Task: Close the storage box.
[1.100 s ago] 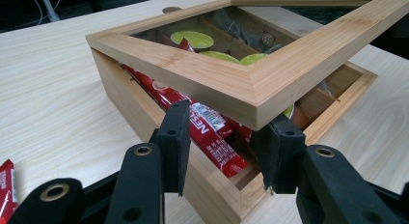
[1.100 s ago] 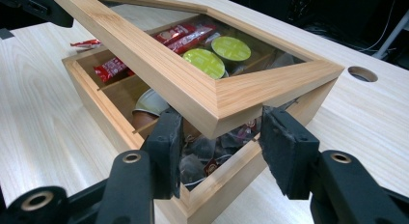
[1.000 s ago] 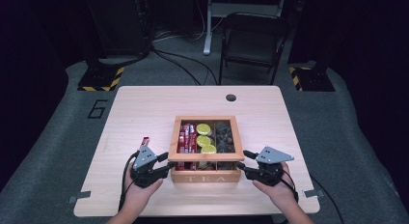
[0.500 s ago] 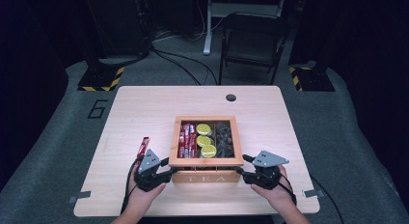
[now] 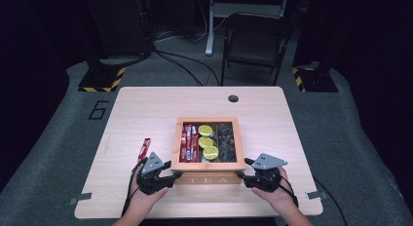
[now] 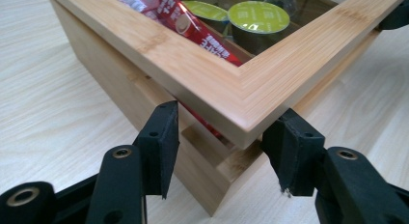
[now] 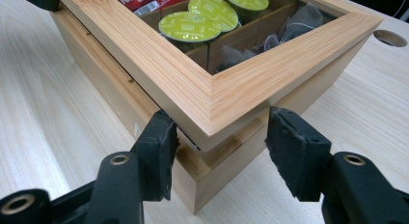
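A wooden tea box (image 5: pixel 208 177) marked TEA stands at the table's near middle under a glass-paned lid (image 5: pixel 208 166). Through the glass I see red sachets (image 5: pixel 187 143), green-topped capsules (image 5: pixel 205 130) and dark tea bags (image 5: pixel 225 141). My left gripper (image 5: pixel 171 171) is at the near left corner. Its jaws have just been opening and straddle the lid corner (image 6: pixel 231 84) without pressing it. My right gripper (image 5: pixel 245 168) stands the same way at the near right corner (image 7: pixel 217 98), its jaws also just opening. A gap shows between lid and base (image 6: pixel 120 93).
One red sachet (image 5: pixel 144 149) lies on the table left of the box, just beyond my left gripper. A round cable hole (image 5: pixel 233 98) sits near the table's far edge. A folding chair (image 5: pixel 253 36) stands behind the table.
Both grippers' jaws stand wider than before, off the lid corners. The hands have drawn slightly toward the near edge. The box stays in place.
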Demonstrator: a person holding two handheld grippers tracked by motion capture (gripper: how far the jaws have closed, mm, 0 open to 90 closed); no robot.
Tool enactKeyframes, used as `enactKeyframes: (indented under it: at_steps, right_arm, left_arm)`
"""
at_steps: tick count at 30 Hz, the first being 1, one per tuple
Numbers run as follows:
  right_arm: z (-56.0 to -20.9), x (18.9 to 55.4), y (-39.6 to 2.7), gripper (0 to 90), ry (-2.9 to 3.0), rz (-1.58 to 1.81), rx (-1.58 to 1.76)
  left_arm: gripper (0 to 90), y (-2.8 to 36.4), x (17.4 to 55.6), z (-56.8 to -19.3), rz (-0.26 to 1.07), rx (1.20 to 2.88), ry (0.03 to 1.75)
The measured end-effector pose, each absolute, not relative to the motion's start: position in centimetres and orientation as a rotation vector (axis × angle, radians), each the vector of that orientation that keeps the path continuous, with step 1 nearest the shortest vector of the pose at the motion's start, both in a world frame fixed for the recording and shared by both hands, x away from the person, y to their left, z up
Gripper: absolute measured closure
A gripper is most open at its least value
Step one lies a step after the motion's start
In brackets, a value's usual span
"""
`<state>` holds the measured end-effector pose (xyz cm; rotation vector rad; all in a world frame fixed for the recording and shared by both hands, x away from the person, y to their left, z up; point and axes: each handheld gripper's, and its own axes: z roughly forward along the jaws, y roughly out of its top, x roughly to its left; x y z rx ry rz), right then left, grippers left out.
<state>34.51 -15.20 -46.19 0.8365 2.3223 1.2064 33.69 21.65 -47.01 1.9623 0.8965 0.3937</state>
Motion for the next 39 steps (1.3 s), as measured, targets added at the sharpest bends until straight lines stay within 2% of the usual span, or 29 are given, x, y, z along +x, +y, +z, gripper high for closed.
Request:
enactKeyframes:
  at_steps: [10, 21, 39]
  right_arm:
    - [-46.36, 34.71, -15.21, 44.2, 2.343, 1.228, 0.847]
    - [-46.55, 34.79, -15.17, 42.2, 2.384, 1.232, 0.876]
    - [-47.18, 34.98, -14.80, 35.0, 2.449, 1.162, 0.899]
  left_arm:
    - [43.6, 21.61, 33.32, -46.74, 0.407, 1.973, 0.890]
    - [34.8, 21.66, 33.21, -46.71, 0.379, 1.975, 0.907]
    - [30.8, 21.65, 33.35, -46.99, 0.370, 1.985, 0.914]
